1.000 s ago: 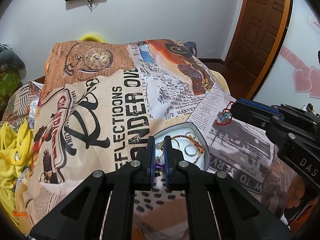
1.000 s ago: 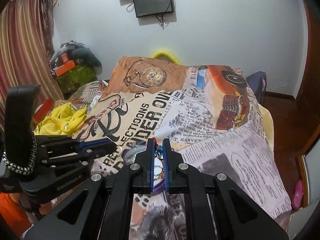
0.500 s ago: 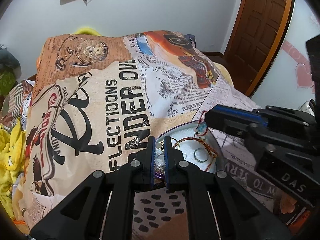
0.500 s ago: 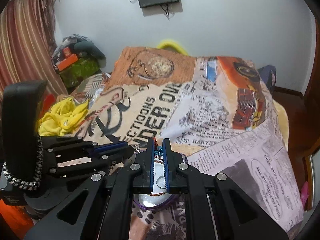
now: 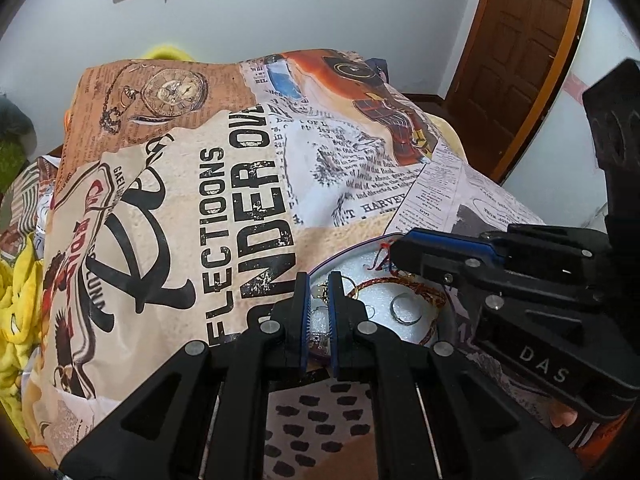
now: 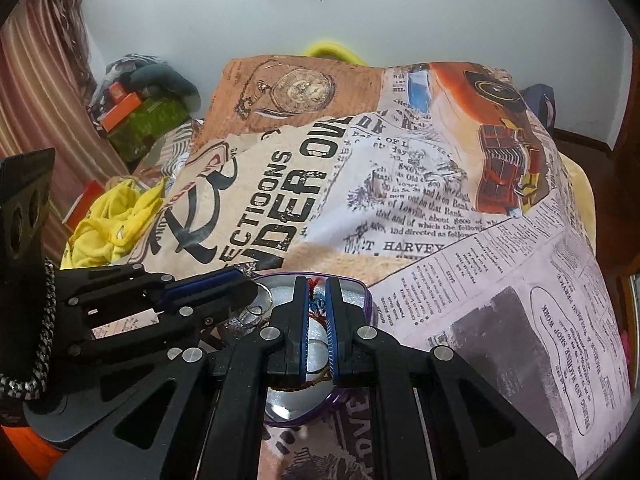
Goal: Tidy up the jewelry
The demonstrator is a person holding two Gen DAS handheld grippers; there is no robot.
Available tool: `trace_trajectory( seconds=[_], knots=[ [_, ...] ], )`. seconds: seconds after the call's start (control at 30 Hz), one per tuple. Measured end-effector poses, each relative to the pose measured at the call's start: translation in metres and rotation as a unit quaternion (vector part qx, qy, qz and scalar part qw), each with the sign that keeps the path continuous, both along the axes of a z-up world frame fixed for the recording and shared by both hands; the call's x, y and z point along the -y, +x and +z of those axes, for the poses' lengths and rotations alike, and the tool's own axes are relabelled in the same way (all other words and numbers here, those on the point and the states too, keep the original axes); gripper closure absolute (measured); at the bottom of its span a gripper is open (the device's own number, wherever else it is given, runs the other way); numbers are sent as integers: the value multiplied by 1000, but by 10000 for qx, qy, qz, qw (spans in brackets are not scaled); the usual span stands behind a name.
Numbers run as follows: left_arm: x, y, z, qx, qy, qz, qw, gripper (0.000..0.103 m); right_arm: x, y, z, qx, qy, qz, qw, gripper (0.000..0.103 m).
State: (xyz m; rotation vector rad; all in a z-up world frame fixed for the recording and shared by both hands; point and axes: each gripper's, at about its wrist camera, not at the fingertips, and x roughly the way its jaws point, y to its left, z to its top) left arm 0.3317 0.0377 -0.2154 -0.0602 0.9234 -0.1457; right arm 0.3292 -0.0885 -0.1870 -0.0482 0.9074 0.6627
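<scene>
A shallow silver tray with a purple rim [image 5: 340, 258] [image 6: 348, 282] lies on the bed. It holds a gold bangle [image 5: 362, 283], silver rings [image 5: 404, 308] and other small pieces. My left gripper [image 5: 319, 280] hovers over the tray's left part, jaws a narrow gap apart, with small silver pieces seen between them; whether it grips one is unclear. My right gripper [image 6: 317, 284] is over the tray, shut on a red thread bracelet with blue beads [image 6: 318, 305]. It also shows in the left wrist view [image 5: 394, 256], reaching in from the right.
The bed is covered by a newspaper-print bedspread [image 5: 248, 184]. Yellow clothes [image 6: 112, 220] and boxes [image 6: 124, 108] lie off its left side. A wooden door [image 5: 520, 60] stands at the right. The left gripper's body [image 6: 132, 312] sits close beside the right one.
Both grippers have moved forward and down over the tray. The right gripper carried the red bracelet from beside the tray to above its inside.
</scene>
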Motion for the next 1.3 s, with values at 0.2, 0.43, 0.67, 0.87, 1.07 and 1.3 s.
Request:
trace_trajectory(
  seconds=[0.2,0.43,0.67,0.87,1.07,1.3],
  knots=[
    [0,-3,1,-57,2,-3,10000,96,-3,-4,0,-70,-159,86,9998,94],
    [-2,-11,9,-75,137,108,9998,92,2,-13,15,94,-169,34,9998,78],
    [-5,-39,48,304,112,232,9992,91,15,-34,50,549,-95,-130,9984,78],
    [-2,-83,102,961,75,302,9949,79,30,-76,98,1305,34,-277,9911,78],
    [4,-141,165,1830,127,394,9822,79,48,-135,156,2293,251,-448,9720,78],
    [14,-224,223,3017,189,619,9512,64,68,-209,202,3259,675,-599,9411,72]
  ],
)
